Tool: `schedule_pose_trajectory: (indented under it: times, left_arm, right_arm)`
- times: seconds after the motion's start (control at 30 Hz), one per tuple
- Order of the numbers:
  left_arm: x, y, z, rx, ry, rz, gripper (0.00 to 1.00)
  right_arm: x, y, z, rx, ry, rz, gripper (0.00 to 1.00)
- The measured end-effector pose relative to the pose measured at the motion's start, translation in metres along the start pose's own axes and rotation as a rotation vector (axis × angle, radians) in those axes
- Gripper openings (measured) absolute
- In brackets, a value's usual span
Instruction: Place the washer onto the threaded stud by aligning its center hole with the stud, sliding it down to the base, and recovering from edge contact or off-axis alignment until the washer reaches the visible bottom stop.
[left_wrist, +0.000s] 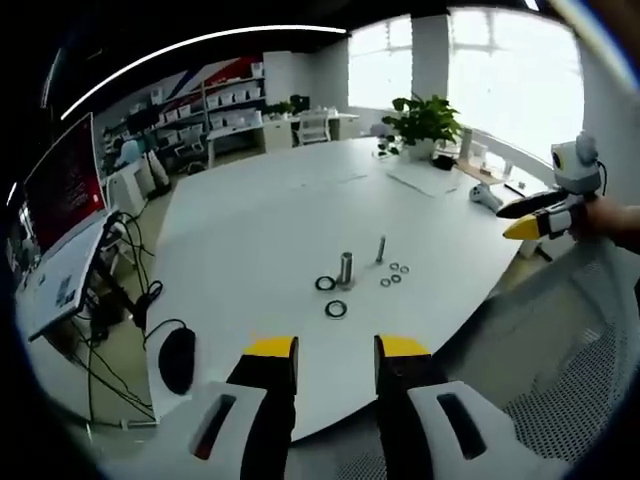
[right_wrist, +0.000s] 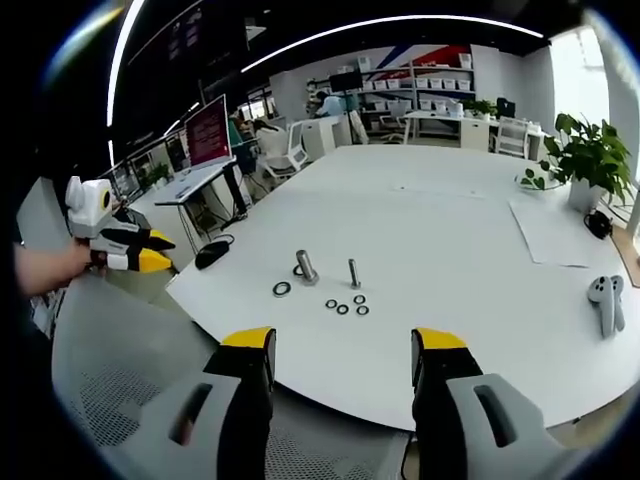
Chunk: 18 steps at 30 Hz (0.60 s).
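Nearest in my left gripper view, my left gripper (left_wrist: 336, 348) hangs just off the near edge of the white desk (left_wrist: 260, 215), its yellow-tipped fingers (left_wrist: 272, 347) standing apart with nothing between them. My right gripper (right_wrist: 343, 342) shows the same way in the right gripper view: yellow fingers (right_wrist: 248, 339) spread wide and empty, held over the grey mesh seat of a chair (right_wrist: 120, 360) at the desk's edge.

Past the fingers, the hardware sits in a small cluster on the desk. In the left gripper view a dark washer (left_wrist: 336, 309) lies flat closest to me, and a second dark ring (left_wrist: 325, 283) lies just beside the base of a thick upright stud (left_wrist: 346, 268). A thinner bolt (left_wrist: 381, 249) stands upright a little further right, with three small washers (left_wrist: 395, 275) lying loose near its foot. No washer is on the stud; all lie on the desk surface.

At the right of that view, the other gripper's yellow tip (left_wrist: 528, 226) is held well clear of the parts, a hand (left_wrist: 612, 218) behind it. A black mouse (left_wrist: 177, 360) lies at the left of that view.

Further off are a white controller (right_wrist: 605, 301), a sheet of paper (right_wrist: 553, 232), and a potted plant (right_wrist: 588, 155). A red-lit monitor (right_wrist: 208, 131) stands on a desk to the left.
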<state>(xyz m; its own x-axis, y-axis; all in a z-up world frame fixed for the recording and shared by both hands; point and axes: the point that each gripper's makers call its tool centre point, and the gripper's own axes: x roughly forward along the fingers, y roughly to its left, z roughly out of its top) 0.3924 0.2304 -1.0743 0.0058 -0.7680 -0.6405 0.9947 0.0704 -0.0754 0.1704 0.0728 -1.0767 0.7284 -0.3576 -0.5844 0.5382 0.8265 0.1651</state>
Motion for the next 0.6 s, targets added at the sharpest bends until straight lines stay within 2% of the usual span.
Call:
schedule_pose_trajectory:
  times: [0.23, 0.27, 0.33, 0.47, 0.57, 0.6]
  left_arm:
    - [0.004, 0.004, 0.002, 0.020, 0.024, -0.008, 0.31]
    - [0.003, 0.003, 0.009, -0.007, 0.019, -0.014, 0.33]
    - [0.007, 0.005, 0.020, -0.007, 0.017, -0.020, 0.35]
    - [0.023, 0.007, 0.041, 0.038, 0.002, -0.020, 0.38]
    - [0.037, 0.001, 0.042, 0.044, 0.026, -0.042, 0.38]
    - [0.045, -0.001, 0.040, 0.045, 0.051, -0.051, 0.38]
  right_arm:
    - [0.001, 0.002, -0.004, -0.018, 0.018, 0.008, 0.56]
    - [0.001, 0.002, -0.003, -0.016, 0.018, 0.009, 0.56]
    - [0.001, 0.004, -0.004, -0.021, 0.022, 0.016, 0.56]
    - [0.002, 0.005, -0.004, -0.027, 0.026, 0.019, 0.55]
    - [0.001, 0.003, -0.003, -0.019, 0.016, 0.015, 0.55]
    - [0.001, 0.003, -0.004, -0.019, 0.016, 0.015, 0.55]
